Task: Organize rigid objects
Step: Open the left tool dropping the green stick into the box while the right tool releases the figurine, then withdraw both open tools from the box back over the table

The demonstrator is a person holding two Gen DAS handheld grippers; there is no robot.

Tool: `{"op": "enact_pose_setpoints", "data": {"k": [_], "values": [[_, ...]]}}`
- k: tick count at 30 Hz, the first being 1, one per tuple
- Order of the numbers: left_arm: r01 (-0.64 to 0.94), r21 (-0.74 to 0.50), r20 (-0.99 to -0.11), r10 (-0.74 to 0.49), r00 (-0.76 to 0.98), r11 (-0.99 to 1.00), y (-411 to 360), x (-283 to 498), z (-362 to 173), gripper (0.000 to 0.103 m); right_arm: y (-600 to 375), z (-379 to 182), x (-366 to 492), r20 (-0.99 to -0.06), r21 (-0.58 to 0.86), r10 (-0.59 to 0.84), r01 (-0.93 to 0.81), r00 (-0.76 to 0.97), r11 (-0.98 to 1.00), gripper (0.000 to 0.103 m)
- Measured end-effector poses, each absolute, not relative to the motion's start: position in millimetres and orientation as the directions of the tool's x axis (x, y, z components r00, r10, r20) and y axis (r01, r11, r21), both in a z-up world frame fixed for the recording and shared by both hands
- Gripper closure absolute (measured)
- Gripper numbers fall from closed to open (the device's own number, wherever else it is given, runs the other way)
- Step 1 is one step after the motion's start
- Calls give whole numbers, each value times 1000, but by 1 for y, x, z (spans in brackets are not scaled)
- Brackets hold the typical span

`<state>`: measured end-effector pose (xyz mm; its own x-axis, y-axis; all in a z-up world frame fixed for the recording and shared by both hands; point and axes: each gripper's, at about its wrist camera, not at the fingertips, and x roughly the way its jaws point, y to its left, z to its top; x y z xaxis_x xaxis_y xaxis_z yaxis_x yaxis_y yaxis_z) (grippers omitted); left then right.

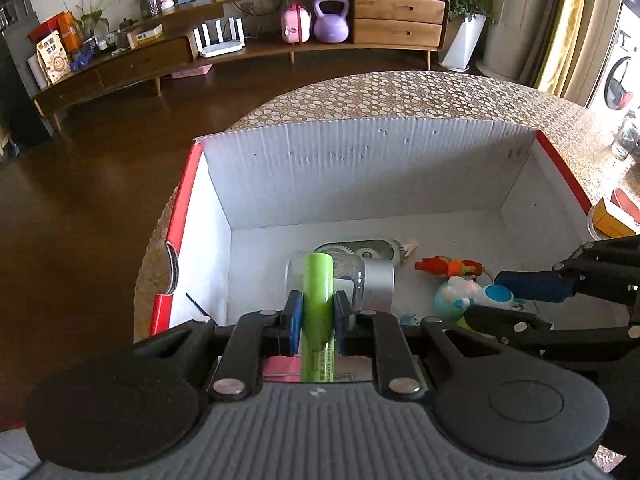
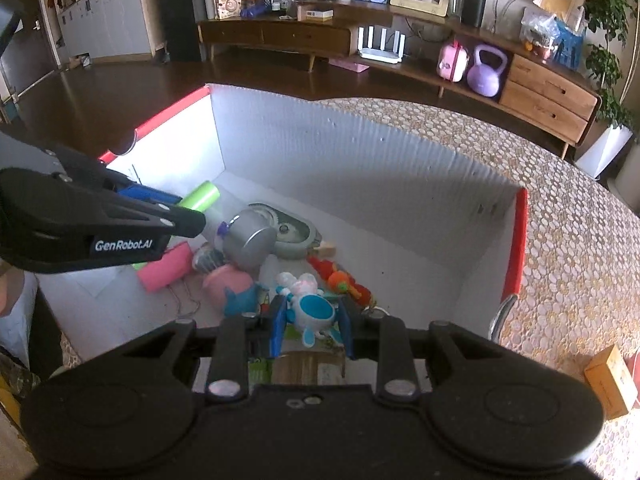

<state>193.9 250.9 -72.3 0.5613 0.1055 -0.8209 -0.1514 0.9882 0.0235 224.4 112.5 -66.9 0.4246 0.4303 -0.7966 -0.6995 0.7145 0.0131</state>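
1. Left gripper (image 1: 316, 316) sits nearest its camera, its blue pads clamped on the green tube (image 1: 318, 312) about halfway along. The tube runs lengthwise away from the lens, so its far end sticks out past the fingertips. That mid-body grip probably keeps the tube from pivoting while it is carried.
2. Judging by the pose, the tube hangs above the box (image 1: 360, 172) floor, inside the walls and toward the box's left side. It looks ready to be dropped in, not yet resting.
3. Right gripper (image 2: 312, 320) has its pads on either side of the blue-and-white toy (image 2: 314, 310). The jaws look closed on it, though I cannot tell whether the toy is lifted or lying on the box floor.
4. Below the tube, near the box's middle, lies a jar (image 1: 360, 280) on its side, with a grey round gadget (image 1: 356, 250) behind it toward the box's far wall.
5. An orange toy (image 2: 340, 280) lies right of the jar, and a pink-and-blue plush (image 2: 232, 288) and a pink block (image 2: 164, 266) lie toward the box's near left corner. Things are heaped loosely, which suggests dropping over arranging.
6. The box stands on a patterned table (image 1: 400, 92), with open top and tall white walls that give both grippers room to enter from above.
7. Outside the box's right wall, a yellow carton (image 2: 610, 380) waits on the table, likely a later pick.
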Motion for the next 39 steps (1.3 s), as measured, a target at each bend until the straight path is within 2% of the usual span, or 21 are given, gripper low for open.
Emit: {"op": "enact_pose_setpoints", "data": {"k": [16,20,25,29,39], "values": [[-156,9,-839,92,536,988,238,181,-72,87,86,-43,202,-759,71,489,-692,430,719,63],[-159,-9,-825,82,559,987,233,172,-61,86,74,-31,195,-737,100,521,-693,431,714,62],[-150,-2,-806,87,586,989,220,160,-45,86,57,-15,187,-704,143,562,-689,434,711,54],[-139,-20,-783,71,618,990,208,149,-29,86,42,-2,178,-679,159,585,-690,443,707,53],[-99,-38,-732,39,681,994,175,127,5,86,6,28,153,-623,165,614,-685,485,709,37]]}}
